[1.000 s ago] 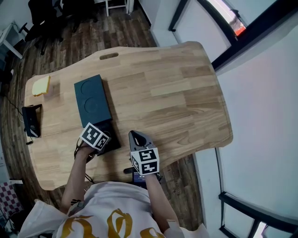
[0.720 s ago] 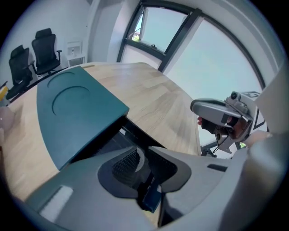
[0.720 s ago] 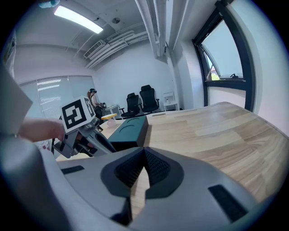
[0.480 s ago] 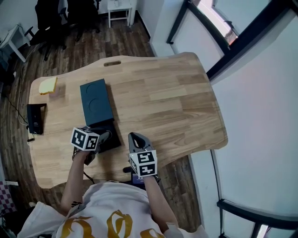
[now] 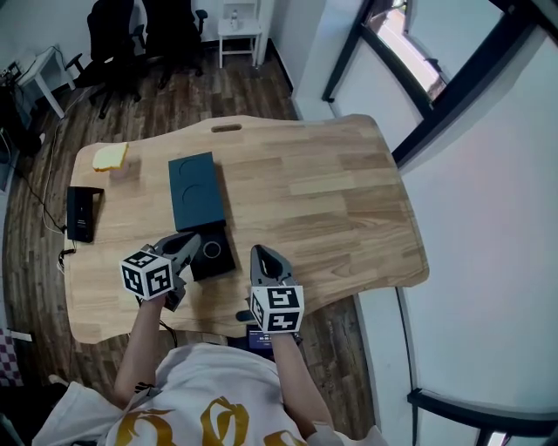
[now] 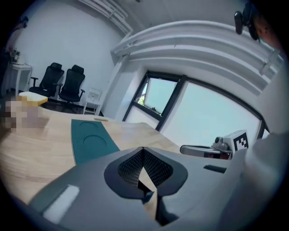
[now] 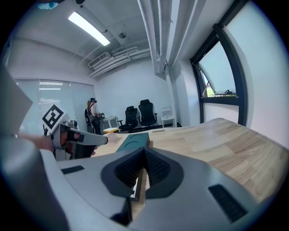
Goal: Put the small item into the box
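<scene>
An open black box [image 5: 212, 253] lies near the table's front edge, and a small round ring shows inside it. Its teal lid [image 5: 196, 192] [image 6: 92, 140] [image 7: 133, 140] lies flat just beyond it. My left gripper [image 5: 187, 245] [image 6: 143, 150] hangs just left of the black box, shut, with nothing visible between its jaws. To the right of the box is my right gripper [image 5: 261, 256] [image 7: 144, 150], also shut and empty, low over the wood. Each gripper shows in the other's view.
A yellow sponge-like block [image 5: 111, 157] and a black device [image 5: 80, 213] with a cable sit at the table's [image 5: 331, 192] left end. Office chairs [image 5: 139, 26] stand on the floor beyond the table. A window wall runs along the right side.
My left gripper has drawn back left and toward me, off the black box, which now shows its ring. The right gripper has hardly moved.
</scene>
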The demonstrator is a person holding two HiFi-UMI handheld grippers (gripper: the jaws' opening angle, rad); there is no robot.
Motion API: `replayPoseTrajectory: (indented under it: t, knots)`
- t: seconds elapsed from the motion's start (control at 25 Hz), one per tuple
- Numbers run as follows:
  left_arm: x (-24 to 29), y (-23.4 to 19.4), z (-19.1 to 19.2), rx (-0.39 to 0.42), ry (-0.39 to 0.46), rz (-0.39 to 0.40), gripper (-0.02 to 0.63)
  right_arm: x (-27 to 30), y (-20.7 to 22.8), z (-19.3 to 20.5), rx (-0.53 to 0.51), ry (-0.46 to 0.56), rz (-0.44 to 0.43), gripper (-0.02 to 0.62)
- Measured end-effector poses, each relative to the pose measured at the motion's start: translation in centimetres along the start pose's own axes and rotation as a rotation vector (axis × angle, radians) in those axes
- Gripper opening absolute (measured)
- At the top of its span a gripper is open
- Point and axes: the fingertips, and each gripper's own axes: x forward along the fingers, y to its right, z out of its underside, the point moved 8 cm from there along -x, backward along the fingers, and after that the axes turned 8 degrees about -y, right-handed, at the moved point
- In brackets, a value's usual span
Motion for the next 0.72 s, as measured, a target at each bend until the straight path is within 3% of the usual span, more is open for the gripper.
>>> replayPoseTrajectory:
  t: [0.24,0.52,0.72]
  knots:
    - [-3.2,1.9,-1.4,0.177,0.177,-0.156,0.003,-1.7,-0.9,-1.5,-0.046,0.063,0.047,0.005]
    - [-5.6,2.4,-1.5,0.119,0.317,-0.089,0.003,-2.7,-1.4,-2.6,-0.078,0.112,0.057,0.005]
    - [-6.2,2.6,-1.5,0.202,0.330,-0.152,0.003,-2.8,-1.7,-3.0,-0.106,0.113,0.080,0.003]
